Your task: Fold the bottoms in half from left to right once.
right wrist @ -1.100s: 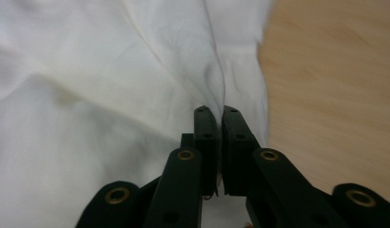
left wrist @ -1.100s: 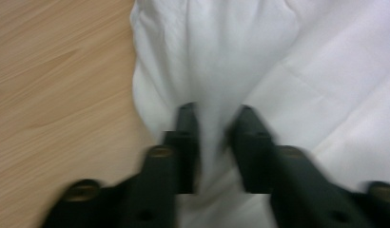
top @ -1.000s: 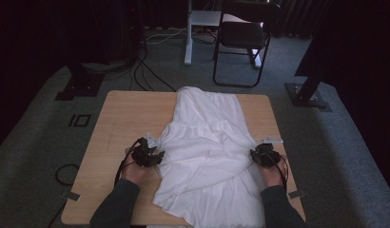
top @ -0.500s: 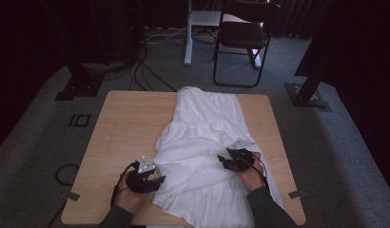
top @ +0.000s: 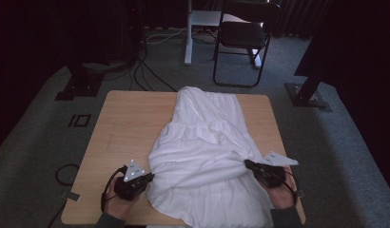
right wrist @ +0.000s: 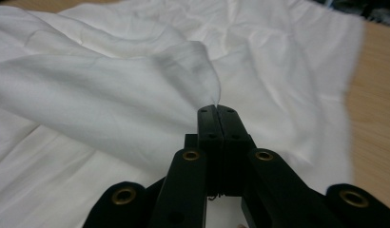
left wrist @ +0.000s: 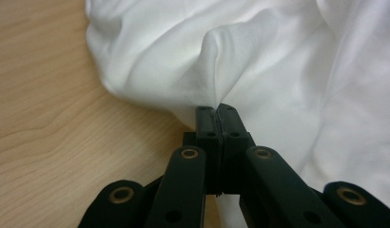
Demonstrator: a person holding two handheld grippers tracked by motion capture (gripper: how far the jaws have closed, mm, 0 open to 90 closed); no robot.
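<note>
I have both grippers clamped on the white garment (top: 207, 156), which lies crumpled down the middle of the wooden table (top: 121, 128), its near hem hanging towards my side. In the left gripper view the left gripper (left wrist: 216, 110) has its jaws pressed together on a fold at the garment's left edge, the cloth rising in a small peak straight off the tips. The jaws have just been closing, and cloth is plainly caught between them. The right gripper (right wrist: 216, 109) is doing the same on the opposite side: jaws tight together, a ridge of fabric drawn up from the pinch (thin stuff, so it could slip). From the high view the two grips sit at the near corners of the bundle, left (top: 146, 178) and right (top: 248, 165), well apart, with the bulk of the cloth between them.

I judge this the grasp step of a fold or spread, just completed. Next I need to lift both hands together and evenly, keeping tension across the span, and watch that neither pinch holds only one layer.
</note>
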